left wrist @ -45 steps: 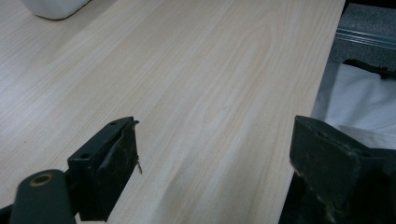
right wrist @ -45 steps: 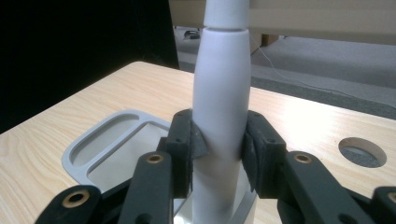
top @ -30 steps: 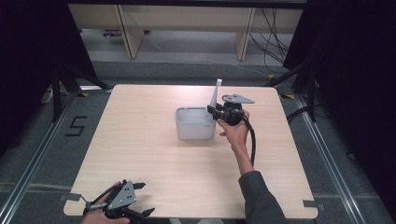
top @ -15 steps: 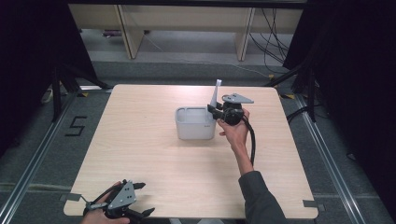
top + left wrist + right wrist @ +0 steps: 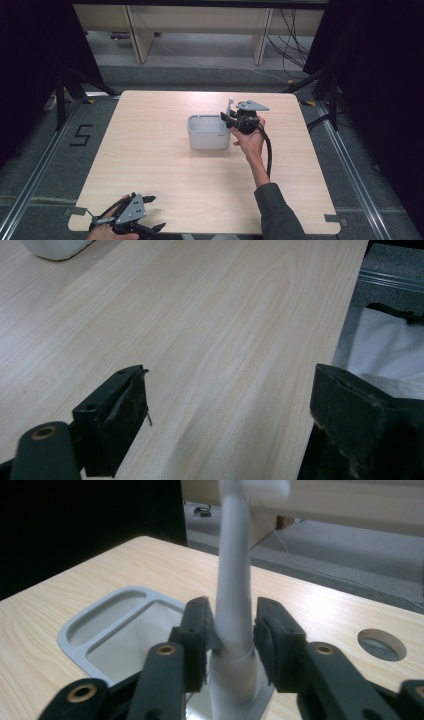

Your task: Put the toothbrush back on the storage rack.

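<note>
A light grey rectangular container (image 5: 207,137) stands near the middle of the wooden table (image 5: 150,150). My right gripper (image 5: 227,120) hovers at its right rim, shut on a white upright stick-shaped tool (image 5: 230,106). In the right gripper view the tool (image 5: 235,595) rises between both pads of the gripper (image 5: 232,625), its thicker lower end over the container's rim (image 5: 75,635). My left gripper (image 5: 156,214) rests at the table's near left edge. In the left gripper view it (image 5: 230,390) stands open with only bare wood between its jaws. The container's corner (image 5: 55,247) shows at top left there.
A round hole (image 5: 381,644) is cut in the table to the right of the container. Pale shelving units (image 5: 200,25) and loose cables (image 5: 295,35) lie beyond the far edge. Something white (image 5: 380,350) lies below the table's edge in the left gripper view.
</note>
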### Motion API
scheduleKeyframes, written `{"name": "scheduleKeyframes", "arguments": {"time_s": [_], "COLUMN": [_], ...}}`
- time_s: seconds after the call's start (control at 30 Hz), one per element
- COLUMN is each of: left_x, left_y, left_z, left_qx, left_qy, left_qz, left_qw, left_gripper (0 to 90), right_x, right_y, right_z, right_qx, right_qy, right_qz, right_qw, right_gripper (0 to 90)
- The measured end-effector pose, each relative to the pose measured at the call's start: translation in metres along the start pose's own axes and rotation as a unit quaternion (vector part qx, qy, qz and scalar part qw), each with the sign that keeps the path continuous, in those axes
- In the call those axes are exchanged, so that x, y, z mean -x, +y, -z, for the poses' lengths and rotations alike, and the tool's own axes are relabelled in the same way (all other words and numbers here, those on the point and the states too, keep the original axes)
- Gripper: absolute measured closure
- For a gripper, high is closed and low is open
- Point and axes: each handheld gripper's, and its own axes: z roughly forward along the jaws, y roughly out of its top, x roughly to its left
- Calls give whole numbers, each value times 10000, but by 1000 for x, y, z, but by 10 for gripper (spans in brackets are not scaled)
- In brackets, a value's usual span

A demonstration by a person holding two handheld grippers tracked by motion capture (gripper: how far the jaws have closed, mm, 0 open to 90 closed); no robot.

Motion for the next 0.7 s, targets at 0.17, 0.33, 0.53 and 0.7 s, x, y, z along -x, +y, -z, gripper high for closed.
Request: {"name": "scheduleKeyframes", "arguments": {"time_s": [0.17, 0.33, 0.53, 0.7], "left_x": [2, 1, 0, 1], "left_y": [0, 0, 0, 0], "left_z": [1, 0, 1, 1], "left_qx": [-45, -26, -45, -41], "left_qy": [-112, -127, -101, -93], "left_qz": [93, 92, 42, 99], "left_qw": [9999, 9999, 9999, 9999], "left_gripper": [147, 147, 147, 147], "right_x": [1, 2, 2, 1], "right_y": [3, 1, 0, 1], "right_z": [3, 6, 13, 20], "right_qx": [18, -26, 23, -8], "right_qy": [13, 80, 94, 88], "right_qz": [-90, -106, -176, -250], "right_qw": [10000, 9999, 9998, 9996], "right_gripper": [574, 482, 422, 404]}}
